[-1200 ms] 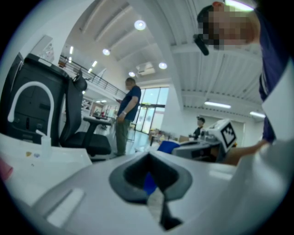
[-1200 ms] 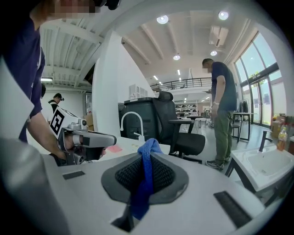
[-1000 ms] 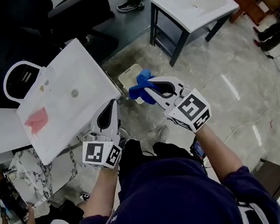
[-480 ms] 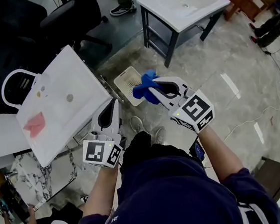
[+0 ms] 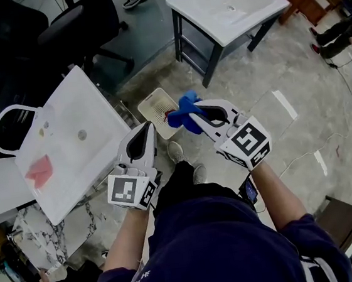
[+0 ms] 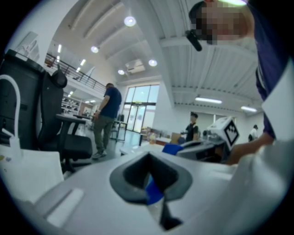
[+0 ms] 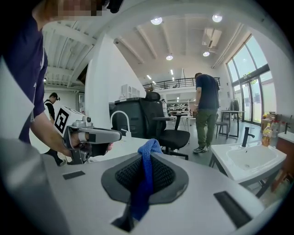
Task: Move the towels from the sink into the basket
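Blue towel: knit, bunched, pinched by one fold between the closed jaws of the right gripper. In the right gripper view a narrow strip runs down between the dark pads and a rounded loop stands above them. It is held in the air, and from the head view it sits over the near right corner of the basket, clear of the floor. Basket: white, perforated, rectangular, standing on the floor; a small red patch shows at its edge beside the towel, and I cannot tell what it is. Left gripper: jaws together, holding nothing, level with the right one and to its left; a blue speck shows in the slit between its pads, nature unclear. Pink towel lies flat in the white sink at left, well apart from the basket. Floor: grey marbled tile, glossy. Second sink on a dark frame stands beyond the basket, with a black chair beside it. Room: high white ceiling, round lamps, glazed wall, a person standing.
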Tool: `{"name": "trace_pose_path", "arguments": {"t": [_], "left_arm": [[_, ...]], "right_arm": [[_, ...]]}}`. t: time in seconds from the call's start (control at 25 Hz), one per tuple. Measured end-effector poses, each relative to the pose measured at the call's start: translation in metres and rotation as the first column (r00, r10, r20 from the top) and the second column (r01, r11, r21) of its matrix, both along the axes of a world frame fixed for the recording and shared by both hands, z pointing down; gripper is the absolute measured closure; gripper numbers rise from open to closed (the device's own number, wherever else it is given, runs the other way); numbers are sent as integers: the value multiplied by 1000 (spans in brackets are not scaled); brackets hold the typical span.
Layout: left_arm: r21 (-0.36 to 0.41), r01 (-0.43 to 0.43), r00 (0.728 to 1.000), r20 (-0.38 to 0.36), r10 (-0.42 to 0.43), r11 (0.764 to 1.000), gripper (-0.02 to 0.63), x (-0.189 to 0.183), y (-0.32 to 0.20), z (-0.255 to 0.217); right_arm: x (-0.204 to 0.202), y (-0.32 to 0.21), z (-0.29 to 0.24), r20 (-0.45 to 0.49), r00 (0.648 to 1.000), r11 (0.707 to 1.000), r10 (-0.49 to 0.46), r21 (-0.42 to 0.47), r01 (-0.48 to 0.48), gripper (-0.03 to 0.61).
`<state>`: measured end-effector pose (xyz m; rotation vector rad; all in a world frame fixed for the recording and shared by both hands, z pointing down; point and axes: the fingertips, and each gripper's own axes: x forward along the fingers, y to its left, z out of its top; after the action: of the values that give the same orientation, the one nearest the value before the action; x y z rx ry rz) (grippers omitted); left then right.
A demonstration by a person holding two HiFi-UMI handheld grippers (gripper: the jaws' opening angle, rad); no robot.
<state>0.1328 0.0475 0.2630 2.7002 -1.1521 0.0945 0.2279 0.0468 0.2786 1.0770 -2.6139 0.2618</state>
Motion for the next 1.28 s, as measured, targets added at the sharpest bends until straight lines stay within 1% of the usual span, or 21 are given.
{"name": "trace_pose_path", "arguments": {"t": [0.28,0.48,0.72,0.92,1.04,1.16,1.28], "left_arm": [[-25,-24,1000,-7,24,999,611,9,-68,10],[-66,-13,999,-31,11,998,611,4,-112,20],[-99,17,999,-26,-19,995,611,-2,-143,36],[-133,88,996,-19,-91,987,611,-2,-151,52],[-147,147,989,-9,-150,978,611,2,-154,63],[-160,244,969,2,-247,957,611,4,-152,73],[-167,345,937,7,-349,924,611,11,-148,84]], "right_arm": [[-1,-63,16,-4,1000,999,-6,-34,5,552],[-10,-100,32,-19,999,997,-32,-66,30,552],[-17,-132,46,-10,996,993,-86,-84,85,552],[-18,-151,63,-2,986,980,-167,-110,166,552],[-17,-162,75,10,975,968,-220,-120,220,552],[-16,-167,91,27,955,946,-294,-135,295,552],[-13,-170,108,30,927,916,-374,-145,375,552]]}}
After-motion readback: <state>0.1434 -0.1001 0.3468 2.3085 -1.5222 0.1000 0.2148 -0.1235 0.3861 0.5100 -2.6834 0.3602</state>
